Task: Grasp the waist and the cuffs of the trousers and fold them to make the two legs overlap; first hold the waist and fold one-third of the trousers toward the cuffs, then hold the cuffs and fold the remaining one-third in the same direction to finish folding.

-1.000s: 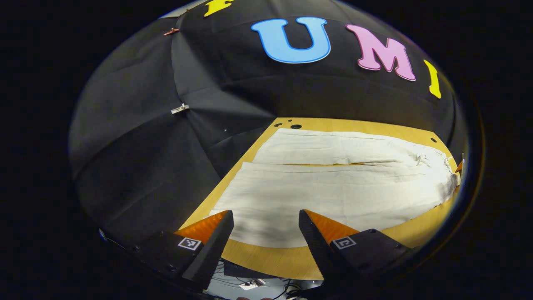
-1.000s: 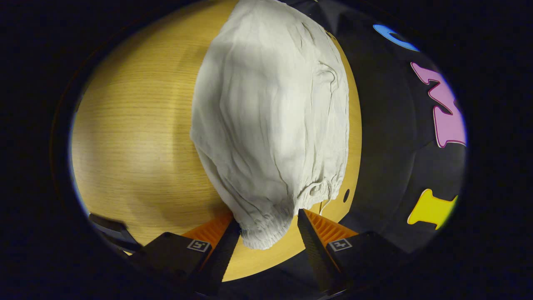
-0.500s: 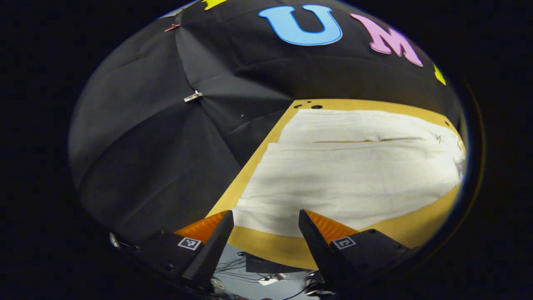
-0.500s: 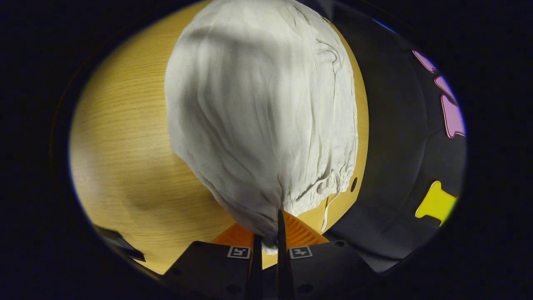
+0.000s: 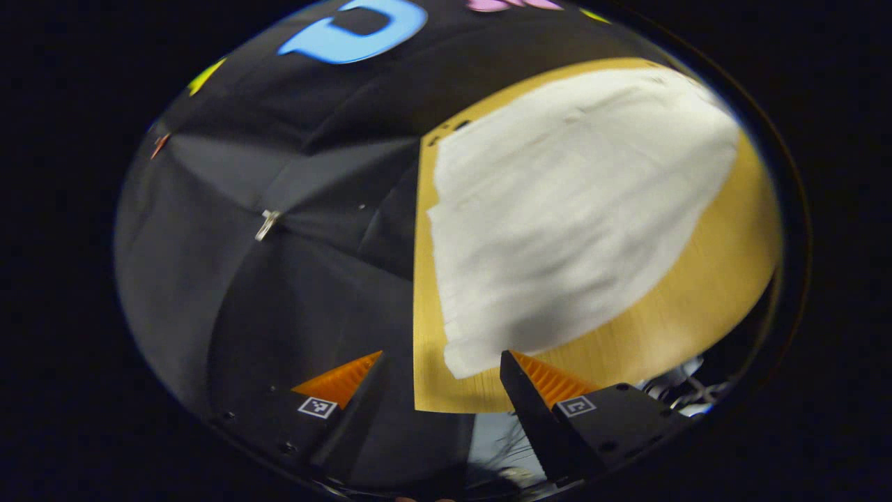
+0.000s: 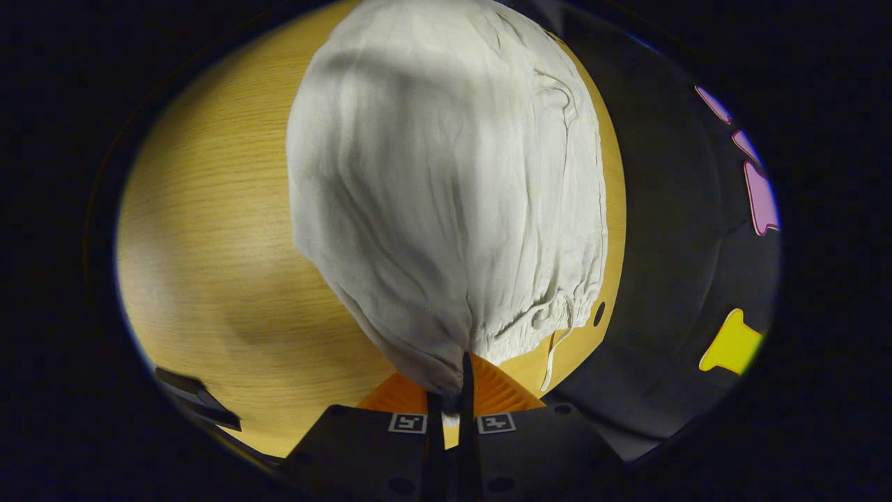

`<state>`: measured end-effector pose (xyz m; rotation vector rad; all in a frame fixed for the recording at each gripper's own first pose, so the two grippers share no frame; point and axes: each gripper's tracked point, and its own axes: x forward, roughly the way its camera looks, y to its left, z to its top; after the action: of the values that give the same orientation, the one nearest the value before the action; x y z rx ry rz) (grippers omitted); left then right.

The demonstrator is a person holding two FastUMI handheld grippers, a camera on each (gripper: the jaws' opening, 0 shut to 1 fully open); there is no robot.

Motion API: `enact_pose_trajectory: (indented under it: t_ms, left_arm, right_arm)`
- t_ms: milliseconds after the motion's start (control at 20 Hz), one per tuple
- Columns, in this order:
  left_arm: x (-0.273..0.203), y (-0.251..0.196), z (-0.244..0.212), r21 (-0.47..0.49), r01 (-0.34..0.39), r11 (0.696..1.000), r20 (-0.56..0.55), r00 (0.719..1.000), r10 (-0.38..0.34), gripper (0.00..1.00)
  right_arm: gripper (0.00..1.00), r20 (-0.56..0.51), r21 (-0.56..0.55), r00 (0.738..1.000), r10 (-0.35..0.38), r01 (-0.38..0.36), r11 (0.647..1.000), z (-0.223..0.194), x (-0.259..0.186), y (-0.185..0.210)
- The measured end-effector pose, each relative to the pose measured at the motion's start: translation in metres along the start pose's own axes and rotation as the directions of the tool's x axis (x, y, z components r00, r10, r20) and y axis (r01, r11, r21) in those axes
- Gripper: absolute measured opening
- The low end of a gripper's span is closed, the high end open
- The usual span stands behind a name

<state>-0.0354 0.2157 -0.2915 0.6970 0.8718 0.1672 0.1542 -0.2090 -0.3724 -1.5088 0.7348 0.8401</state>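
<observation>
White trousers (image 5: 564, 216) lie spread flat on a wooden table (image 5: 711, 279). In the left gripper view my left gripper (image 5: 442, 366) is open, its fingers astride the near cuff corner (image 5: 463, 355) at the table's corner; whether it touches the cloth I cannot tell. In the right gripper view my right gripper (image 6: 449, 390) is shut on the gathered waistband (image 6: 446, 359) of the trousers (image 6: 439, 181), which bunches up from the pinch. A drawstring (image 6: 550, 355) hangs beside the waist on the right.
The table's left edge and near corner (image 5: 418, 404) lie close under the left gripper, with black cloth wall beyond. Bare table (image 6: 216, 244) lies left of the waist. Small holes (image 6: 599, 314) mark the tabletop near its edge.
The right gripper closed on the waistband and stays shut, the cloth lifting slightly. The left gripper swung around and moved toward the cuff corner at the table's corner, remaining open.
</observation>
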Motion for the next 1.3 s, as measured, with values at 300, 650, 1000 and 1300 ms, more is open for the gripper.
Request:
enact_pose_trajectory:
  t_ms: [300, 650, 1000, 1300]
  left_arm:
    - [0.022, -0.009, -0.006, 0.327, 0.066, 0.943, 0.001, 0.998, -0.070, 0.98]
    - [0.051, -0.013, 0.021, 0.633, 0.035, 0.773, 0.057, 0.994, -0.092, 0.86]
    - [0.064, -0.023, 0.029, 0.594, 0.084, 0.800, -0.011, 0.995, -0.096, 0.36]
    - [0.068, -0.030, 0.033, 0.569, 0.059, 0.820, -0.004, 0.998, -0.070, 0.05]
  right_arm:
    - [0.11, -0.003, 0.008, 1.000, 0.003, -0.003, 1.000, 0.000, 0.000, 0.000]
    - [0.11, 0.017, 0.008, 1.000, -0.024, 0.024, 1.000, -0.001, 0.000, -0.001]
    - [0.11, 0.025, 0.031, 0.998, -0.050, 0.049, 0.998, -0.005, 0.003, -0.001]
    - [0.11, 0.022, 0.074, 0.999, -0.035, 0.034, 0.997, -0.004, 0.003, -0.001]
